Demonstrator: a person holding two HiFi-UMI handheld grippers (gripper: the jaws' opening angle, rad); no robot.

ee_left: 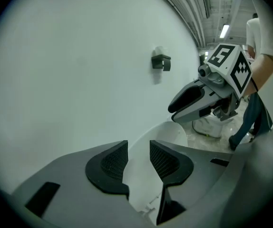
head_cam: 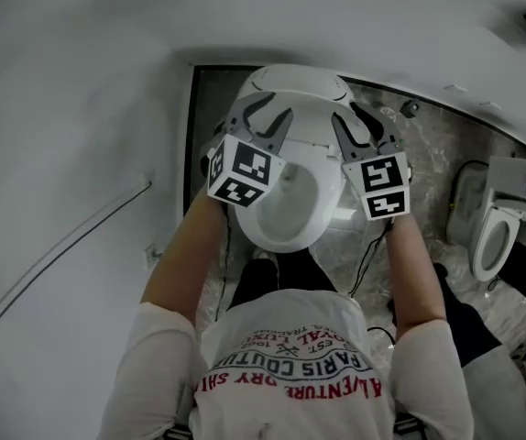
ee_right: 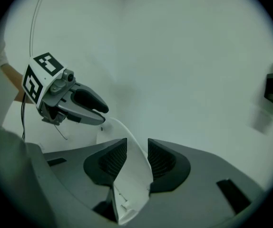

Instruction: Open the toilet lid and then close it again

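The white toilet (head_cam: 286, 204) stands below me with its bowl showing and its lid (head_cam: 295, 85) raised at the back. My left gripper (head_cam: 261, 117) is at the lid's left edge and my right gripper (head_cam: 362, 126) at its right edge. In the left gripper view the lid (ee_left: 167, 137) runs between the left gripper's (ee_left: 139, 158) parted black pads, and the right gripper (ee_left: 193, 101) shows beyond. In the right gripper view the thin lid (ee_right: 131, 175) passes between the right gripper's (ee_right: 137, 156) pads, with wall showing beside it. The left gripper (ee_right: 86, 106) is opposite. Neither pair of pads visibly presses on the lid.
A white wall curves round the left and back. A second white toilet (head_cam: 494, 236) stands on the marble floor at the right. A dark bracket (ee_left: 161, 61) is fixed to the wall. Thin cables (head_cam: 364, 255) trail on the floor beside the toilet. The person's legs straddle its front.
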